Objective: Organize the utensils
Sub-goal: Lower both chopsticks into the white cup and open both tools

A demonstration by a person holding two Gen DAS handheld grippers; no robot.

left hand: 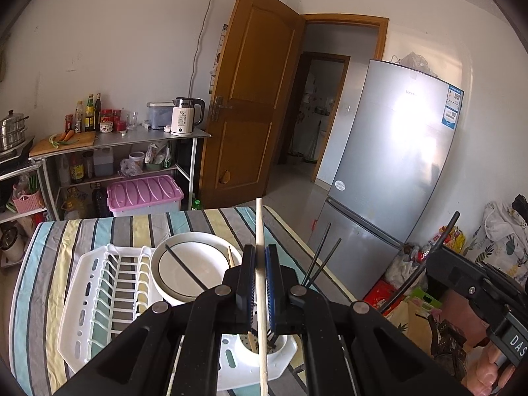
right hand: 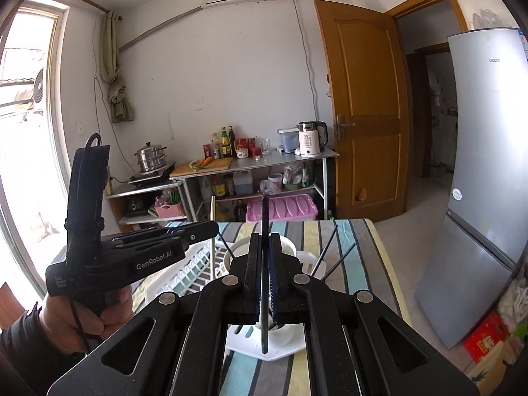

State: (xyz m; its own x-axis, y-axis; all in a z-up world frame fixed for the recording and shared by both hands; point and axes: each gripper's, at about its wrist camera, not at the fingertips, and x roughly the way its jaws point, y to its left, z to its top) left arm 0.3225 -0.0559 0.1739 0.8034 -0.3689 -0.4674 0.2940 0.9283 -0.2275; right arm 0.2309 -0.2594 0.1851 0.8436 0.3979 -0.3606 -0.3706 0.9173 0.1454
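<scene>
Two tongs [left hand: 259, 257] [right hand: 264, 247] clamp chopsticks (one each).

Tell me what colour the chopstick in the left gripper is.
Pale wood chopstick, clearest in the left wrist view.

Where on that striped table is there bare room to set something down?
Free: the striped cloth along the far edge, beyond the white drying rack and the bowl; also the strip left of the rack. Crowded: the near middle, where rack, bowl and the utensil cup sit together.
</scene>
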